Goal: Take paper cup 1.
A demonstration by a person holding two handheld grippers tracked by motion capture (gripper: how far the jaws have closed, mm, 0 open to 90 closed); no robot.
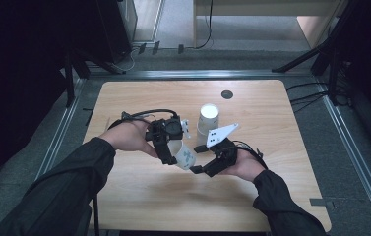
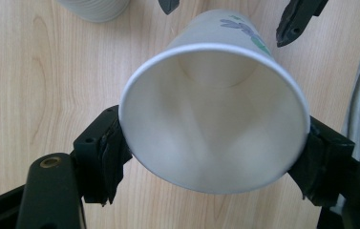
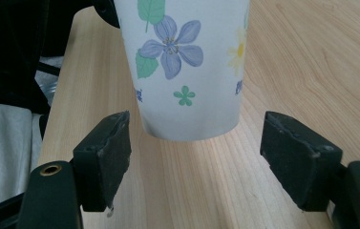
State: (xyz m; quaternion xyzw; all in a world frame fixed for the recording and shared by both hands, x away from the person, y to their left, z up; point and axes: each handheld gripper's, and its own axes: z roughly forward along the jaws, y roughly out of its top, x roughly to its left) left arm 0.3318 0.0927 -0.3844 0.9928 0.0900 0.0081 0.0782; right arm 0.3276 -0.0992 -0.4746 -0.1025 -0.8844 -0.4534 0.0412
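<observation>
High view shows a person at a wooden table (image 1: 139, 196) with a gripper in each hand. The left gripper (image 1: 169, 156) holds a flowered paper cup (image 1: 185, 157) by its rim end, tilted, with the mouth toward the left hand and the base toward the right one. From the left gripper view, both pads press on the cup (image 2: 214, 117) near the rim, so this grip looks firm, and the cup is above the table, not standing on it.

The right gripper (image 1: 203, 158) is just beside the cup base with its jaws wide apart. From the right gripper view, the base (image 3: 190, 71) hangs between the two pads, but neither pad touches it.

I judge the work as separating cups from a stack, or passing one cup between the hands; which of the two, I cannot tell. The cup is already free and lifted. What is left is to put it down somewhere, and perhaps to take the next one.

Count: two grippers, one cup in the left gripper, and one white stack of cups (image 1: 208, 118) standing upright behind the hands. How many cups are in this stack I cannot tell. One small dark round cap (image 1: 227, 94) sits near the far edge of the table
</observation>
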